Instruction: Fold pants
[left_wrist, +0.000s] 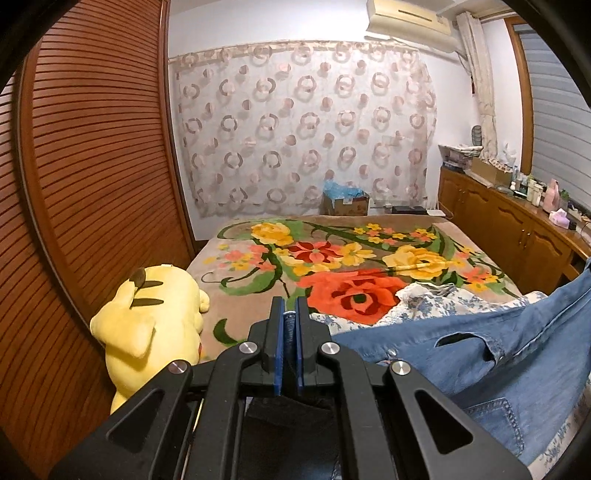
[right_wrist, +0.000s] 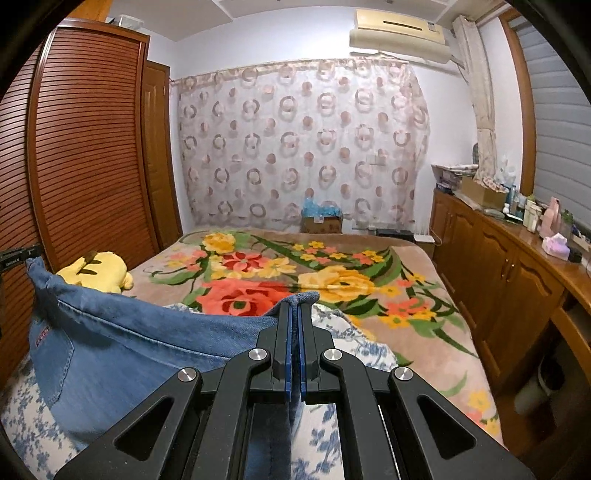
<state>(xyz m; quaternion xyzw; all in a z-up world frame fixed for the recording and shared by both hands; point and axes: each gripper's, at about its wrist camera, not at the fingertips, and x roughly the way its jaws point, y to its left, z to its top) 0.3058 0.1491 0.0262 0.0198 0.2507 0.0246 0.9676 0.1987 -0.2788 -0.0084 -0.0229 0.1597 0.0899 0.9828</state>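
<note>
Pinching one end of the denim pants (right_wrist: 122, 343) in each gripper, I have the left gripper (left_wrist: 290, 314) and the right gripper (right_wrist: 295, 308) both clamped on the fabric's edge so the cloth hangs stretched between them above the bed (right_wrist: 417, 295). Lifted and taut like this, I judge it can fold without dragging over the blue-flowered cloth (right_wrist: 354, 332) beneath or the yellow plush toy (left_wrist: 147, 317) nearby.

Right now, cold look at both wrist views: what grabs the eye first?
The floral blanket with its big red rose covers the bed mid-frame. Blue denim pants hang stretched in the foreground, one edge pinched in the right gripper, another in the left gripper. A yellow plush toy lies at the bed's left edge by the slatted wooden wardrobe.
</note>
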